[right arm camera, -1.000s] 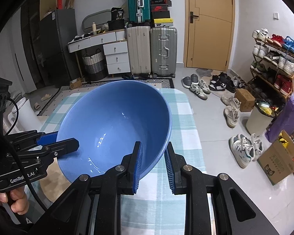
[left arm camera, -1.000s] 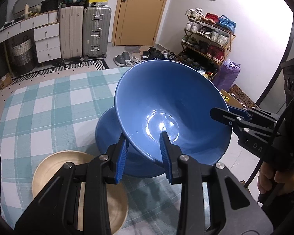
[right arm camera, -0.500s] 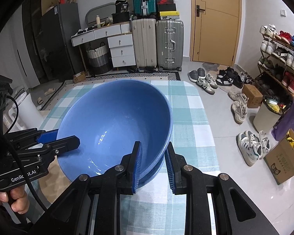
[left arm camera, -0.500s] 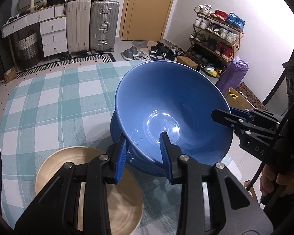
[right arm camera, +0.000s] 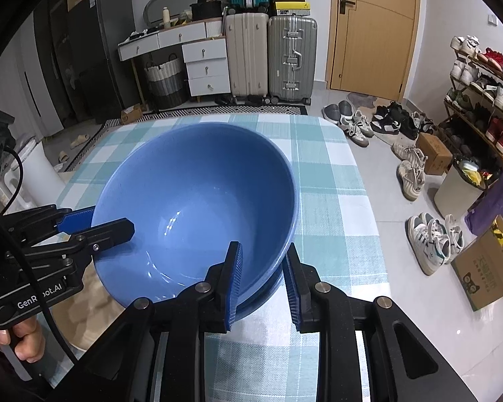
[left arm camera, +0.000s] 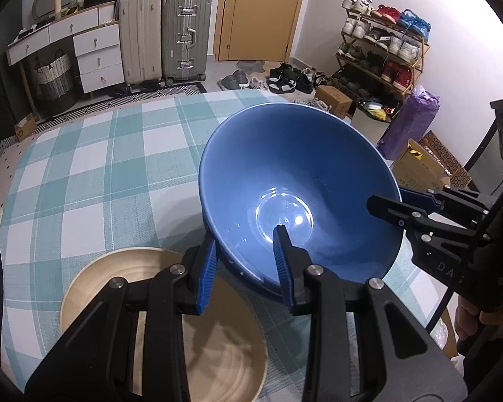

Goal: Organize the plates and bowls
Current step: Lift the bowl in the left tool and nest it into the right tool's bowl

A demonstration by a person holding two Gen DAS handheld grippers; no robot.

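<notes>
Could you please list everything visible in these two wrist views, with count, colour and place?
bowl: one, blue, held at its rim above the table
lower dish: one, blue, directly under the bowl
plate: one, beige, on the table beside the bowl
tablecloth: one, teal and white check
suitcases: three, beige, silver and teal, by the far wall
door: one, tan
shoe rack: one, right wall
left hand-held gripper: black, blue pads, clamped on bowl rim
right hand-held gripper: same, clamped on the opposite rim

White walls, wooden door (right arm camera: 374, 30), suitcases (right arm camera: 271, 57), shoe rack (left arm camera: 382, 57), tiled floor (right arm camera: 409, 288)
</notes>
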